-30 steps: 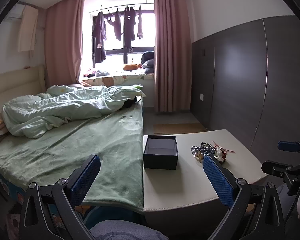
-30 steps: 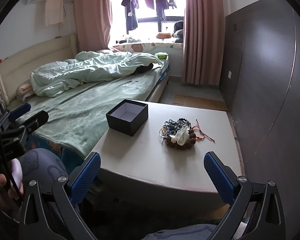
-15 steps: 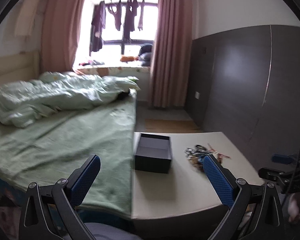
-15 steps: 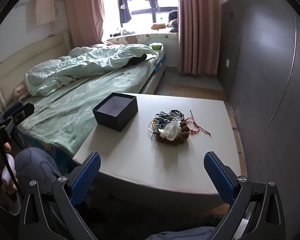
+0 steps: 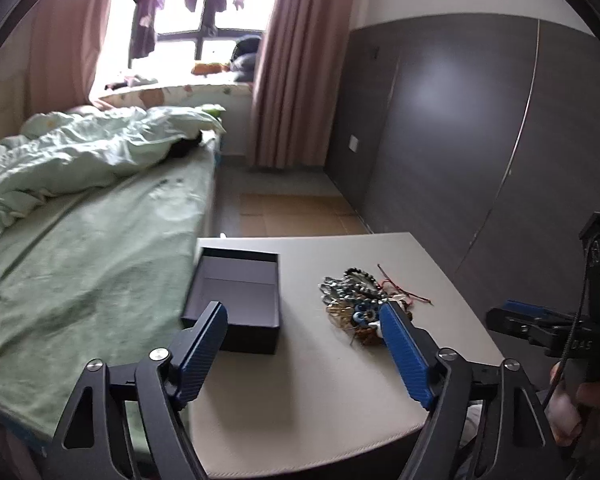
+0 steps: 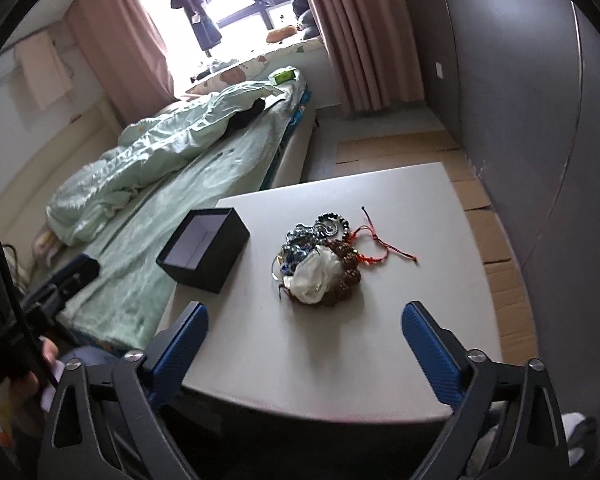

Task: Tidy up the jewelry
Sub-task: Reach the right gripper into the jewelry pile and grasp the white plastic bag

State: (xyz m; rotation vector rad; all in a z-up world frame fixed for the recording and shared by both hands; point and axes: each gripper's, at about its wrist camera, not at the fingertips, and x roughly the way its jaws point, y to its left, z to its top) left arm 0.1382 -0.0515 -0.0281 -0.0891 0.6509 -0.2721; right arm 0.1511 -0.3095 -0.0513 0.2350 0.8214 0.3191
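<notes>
An open, empty black box [image 5: 238, 296] [image 6: 204, 249] stands on the left part of a pale table [image 5: 312, 392] [image 6: 352, 344]. To its right lies a tangled pile of jewelry [image 5: 360, 304] [image 6: 320, 264]: dark beads, brown beads, a white piece and a red cord [image 6: 380, 242]. My left gripper [image 5: 304, 322] is open and empty, above the table's near edge between box and pile. My right gripper [image 6: 304, 320] is open and empty, short of the pile. The right gripper also shows at the right edge of the left wrist view [image 5: 540, 320].
A bed with green sheet [image 5: 80, 260] [image 6: 204, 184] and crumpled duvet abuts the table's left side. A dark grey wall panel [image 5: 480, 140] runs along the right. Cardboard sheets [image 6: 488, 232] lie on the floor beyond the table. Pink curtains frame a bright window behind.
Both grippers have moved forward and lower toward the table; box and jewelry pile look larger. The right wrist view has tilted. Both grippers stay open; nothing on the table has moved.
</notes>
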